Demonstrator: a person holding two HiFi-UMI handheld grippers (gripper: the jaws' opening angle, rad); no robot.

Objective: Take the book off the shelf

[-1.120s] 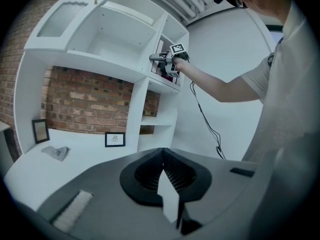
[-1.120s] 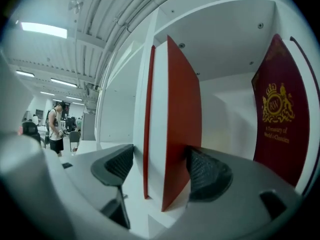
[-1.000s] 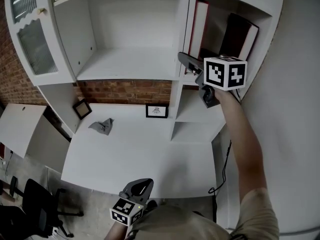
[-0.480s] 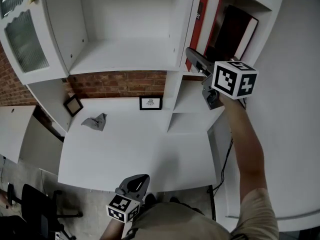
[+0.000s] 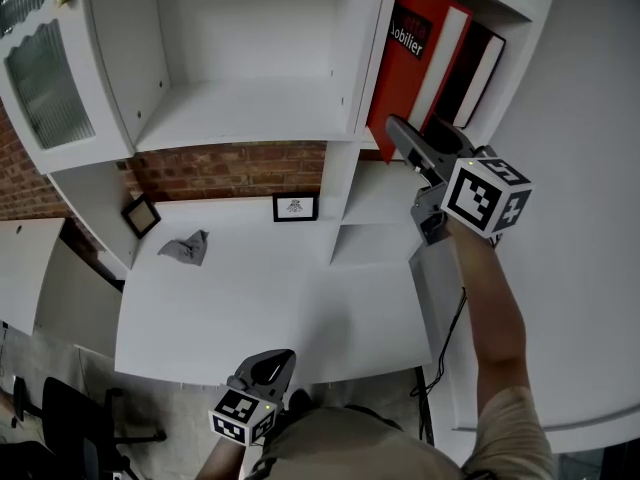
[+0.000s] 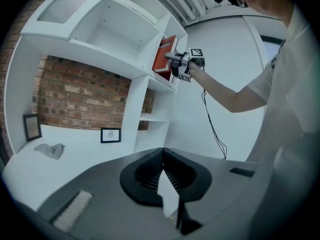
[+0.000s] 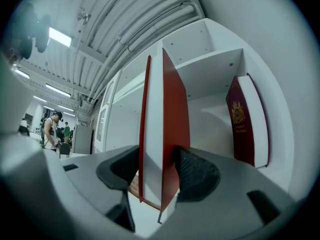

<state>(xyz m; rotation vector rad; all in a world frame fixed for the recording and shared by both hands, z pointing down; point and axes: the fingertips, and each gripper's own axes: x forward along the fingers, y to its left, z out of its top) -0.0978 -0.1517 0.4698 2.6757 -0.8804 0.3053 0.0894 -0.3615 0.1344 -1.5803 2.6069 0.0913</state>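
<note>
Your right gripper has the tall red hardcover book with a white edge between its fingers. They have just been closing and now clamp it, one pad on each cover, low on the edge that faces you. The book stands upright in the upper right compartment of the white shelf unit, against the left wall. A dark maroon hardcover book leans just beside it; I cannot tell if they touch.

Draw the red book straight out toward you, level and without twisting, so it clears the wall and does not drag the maroon one. Because the grip is low, the top may tip, so go slowly.

Your left gripper has its fingers together and empty, and hangs low off the front edge of the white counter.
</note>
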